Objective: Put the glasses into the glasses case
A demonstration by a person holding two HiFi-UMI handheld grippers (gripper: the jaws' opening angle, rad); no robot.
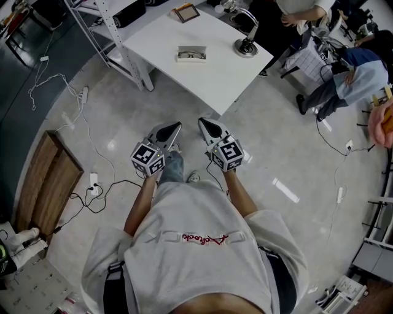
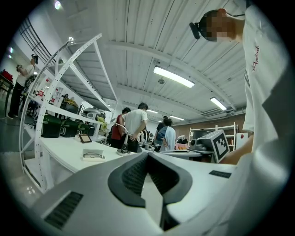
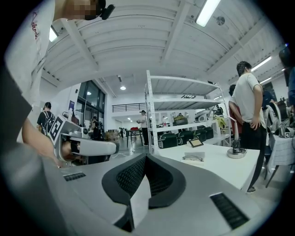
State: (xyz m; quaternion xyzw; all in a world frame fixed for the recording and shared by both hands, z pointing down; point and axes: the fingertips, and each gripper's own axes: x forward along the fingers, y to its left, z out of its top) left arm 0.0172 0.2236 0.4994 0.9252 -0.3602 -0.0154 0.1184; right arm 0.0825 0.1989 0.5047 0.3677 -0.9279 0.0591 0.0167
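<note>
A pair of dark-rimmed glasses [image 1: 191,54] lies on a flat white case [image 1: 191,59] near the middle of the white table [image 1: 215,80]. They also show small in the left gripper view, glasses [image 2: 93,155], and in the right gripper view, glasses [image 3: 193,157]. My left gripper [image 1: 175,126] and right gripper [image 1: 202,122] are held side by side at waist height over the floor, short of the table's near corner and pointing toward it. Both are shut with nothing between their jaws: left gripper [image 2: 147,154], right gripper [image 3: 146,156].
On the table stand a desk lamp with a round base [image 1: 245,46] and a brown-framed picture [image 1: 186,12]. A white shelf rack [image 1: 116,49] stands to the table's left. Cables and a power strip [image 1: 93,182] lie on the floor by a wooden board [image 1: 46,184]. People stand at the far right.
</note>
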